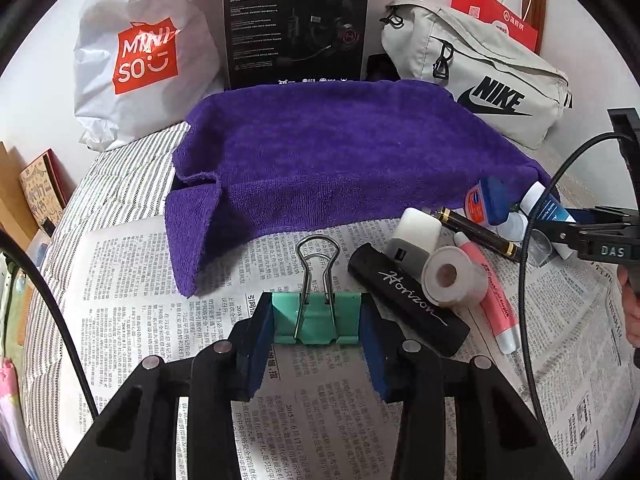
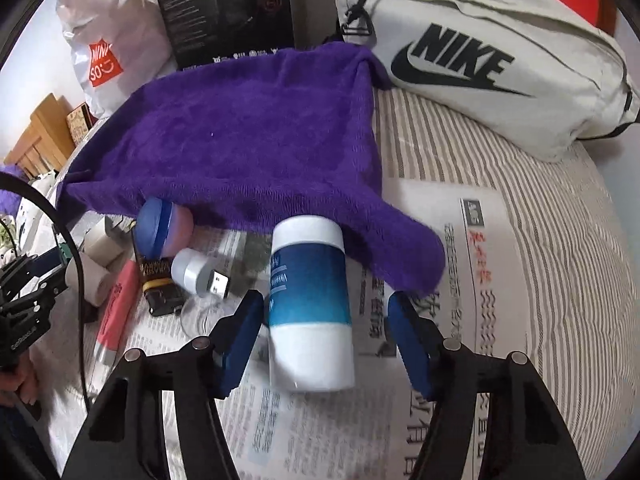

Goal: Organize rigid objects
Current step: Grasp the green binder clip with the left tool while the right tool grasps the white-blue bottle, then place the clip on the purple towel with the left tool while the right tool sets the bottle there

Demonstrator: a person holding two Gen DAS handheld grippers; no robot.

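A mint-green binder clip [image 1: 316, 318] with silver wire handles sits between dark blue pads [image 1: 252, 350]. The towel [image 1: 320, 152] is solid purple, the bedsheet [image 2: 540, 216] grey-and-white striped, the newspaper [image 1: 132, 280] black print on white. The bottle [image 2: 310, 308] is white with a blue-to-teal band.

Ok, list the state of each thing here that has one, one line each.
Left claw: shut on the green binder clip.
Green binder clip: gripped, wire handles pointing toward the towel.
Right claw: open around the blue-and-white bottle, right pad clear of it.
Blue-and-white bottle: lying on the newspaper, capped.
Purple towel: spread out, near-left corner folded.
Nike bag: zipped, lying down.
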